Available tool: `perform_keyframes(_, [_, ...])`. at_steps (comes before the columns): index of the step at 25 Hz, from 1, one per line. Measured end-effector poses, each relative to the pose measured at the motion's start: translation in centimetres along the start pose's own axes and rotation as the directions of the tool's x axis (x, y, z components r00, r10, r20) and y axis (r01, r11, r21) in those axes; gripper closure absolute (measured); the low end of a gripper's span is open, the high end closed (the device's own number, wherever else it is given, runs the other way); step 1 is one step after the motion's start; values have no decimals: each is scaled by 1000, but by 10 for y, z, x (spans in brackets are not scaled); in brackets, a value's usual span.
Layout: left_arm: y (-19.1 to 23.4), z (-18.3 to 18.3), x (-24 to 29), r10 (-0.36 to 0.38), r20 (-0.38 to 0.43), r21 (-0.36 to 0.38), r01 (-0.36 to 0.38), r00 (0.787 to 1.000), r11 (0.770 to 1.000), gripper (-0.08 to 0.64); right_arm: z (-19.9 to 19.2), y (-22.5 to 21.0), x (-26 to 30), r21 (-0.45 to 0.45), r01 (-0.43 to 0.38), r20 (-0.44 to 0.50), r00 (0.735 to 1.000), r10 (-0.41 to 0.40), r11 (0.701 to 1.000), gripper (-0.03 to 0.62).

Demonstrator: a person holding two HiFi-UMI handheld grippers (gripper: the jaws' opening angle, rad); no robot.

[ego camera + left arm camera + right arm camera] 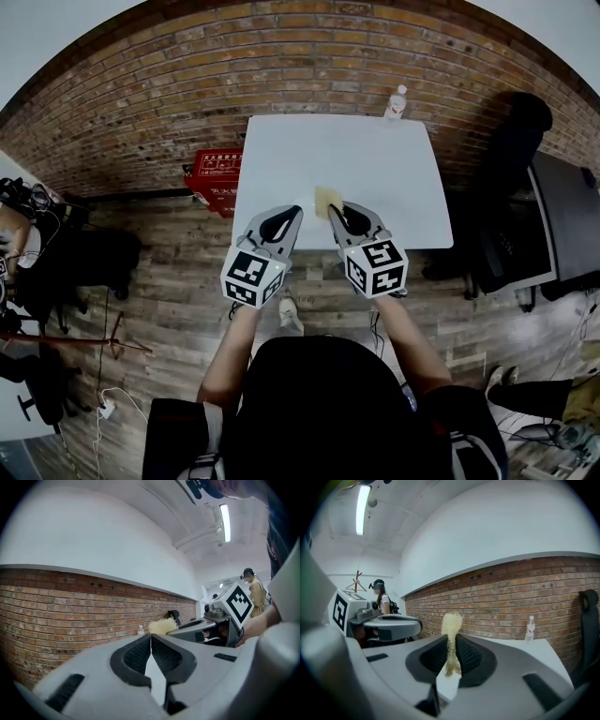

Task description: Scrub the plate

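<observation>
1. The person's forearms (398, 328) reach forward over a wood floor (169, 309), one gripper in each hand, side by side at the near edge of the table (375, 159).
2. The left gripper (151, 637) is clenched on nothing: its ribbed pads meet tip to tip, and only the white tabletop shows in the gap behind the tips.
3. The right gripper (451, 641) is just beside it, tips angled slightly toward the left one. It grasps a yellow sponge (451, 623) edge-on, pinched thin between the pads, with its fluffy top sticking out past the tips.
4. In the head view the sponge lies over the table's near part, just beyond both sets of tips.
5. A red box (214, 173) stands on the floor against the table's left side.
6. A black chair (511, 141) sits to the table's right.
7. A small bottle (397, 102) stands upright at the table's far edge, toward its right corner.
8. A brick wall (187, 84) runs behind the table.
9. Far off, past the grippers, another person (379, 595) stands in the room.
</observation>
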State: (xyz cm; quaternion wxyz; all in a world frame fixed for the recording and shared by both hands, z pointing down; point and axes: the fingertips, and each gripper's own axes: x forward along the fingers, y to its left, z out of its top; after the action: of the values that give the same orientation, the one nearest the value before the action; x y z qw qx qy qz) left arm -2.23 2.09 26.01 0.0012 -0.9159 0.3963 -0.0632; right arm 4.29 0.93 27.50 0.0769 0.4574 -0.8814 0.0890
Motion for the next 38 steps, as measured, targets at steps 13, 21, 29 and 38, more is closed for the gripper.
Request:
perform_keyframes(13, [-34, 7, -24, 17, 28, 30, -18, 999, 999, 540, -9, 15, -36, 1, -7, 36, 999, 7, 1000, 545])
perform_keyframes(21, [-46, 10, -39, 20, 43, 39, -22, 999, 999, 540, -6, 26, -54, -1, 6, 68, 998, -6, 1000, 545])
perform_keyframes(29, [-51, 8, -52, 22, 51, 53, -25, 998, 998, 540, -9, 33, -65, -1, 20, 89, 996, -20, 1000, 546])
perform_keyframes(38, [-58, 3, -55, 12, 46, 53, -14, 999, 999, 540, -14, 39, -72, 1, 19, 91, 996, -19, 1000, 546])
